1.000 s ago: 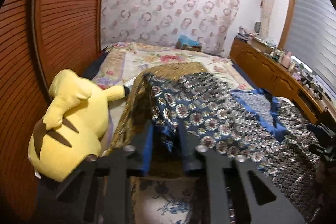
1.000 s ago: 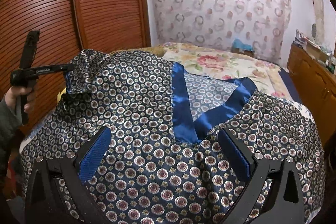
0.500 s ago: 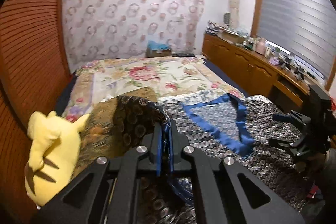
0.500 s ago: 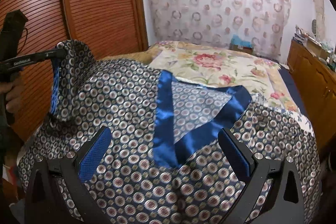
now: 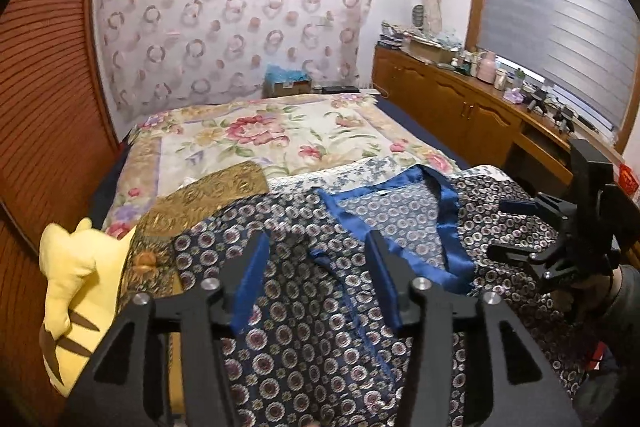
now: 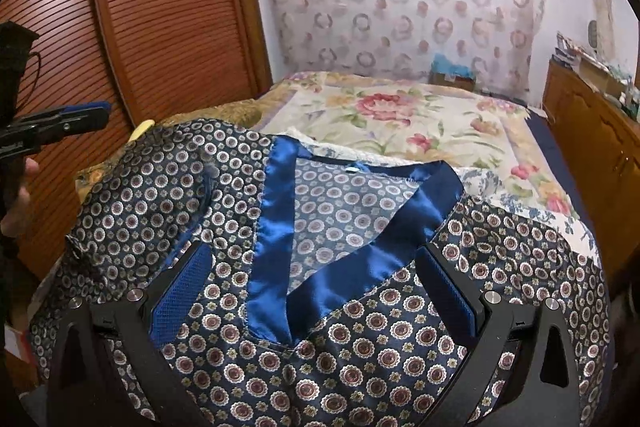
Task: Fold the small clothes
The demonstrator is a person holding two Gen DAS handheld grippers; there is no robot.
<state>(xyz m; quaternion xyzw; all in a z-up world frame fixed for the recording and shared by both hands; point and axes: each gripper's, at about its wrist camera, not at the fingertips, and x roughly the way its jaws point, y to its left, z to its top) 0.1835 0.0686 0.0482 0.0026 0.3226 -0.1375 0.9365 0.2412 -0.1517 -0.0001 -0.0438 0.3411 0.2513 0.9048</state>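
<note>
Both the left gripper (image 5: 316, 259) and right gripper (image 6: 314, 287) are hovering with jaws apart over one patterned garment (image 6: 360, 339) lying spread on the floral bed (image 5: 280, 131). One yellow plush (image 5: 76, 291) is sitting beside wooden doors (image 6: 168, 7).

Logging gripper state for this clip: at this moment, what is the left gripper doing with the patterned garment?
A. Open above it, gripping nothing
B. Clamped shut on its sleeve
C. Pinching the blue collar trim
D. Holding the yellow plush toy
A: in the left wrist view the left gripper has its blue-padded fingers spread wide, with the patterned garment lying loose on the bed between and below them.
</note>
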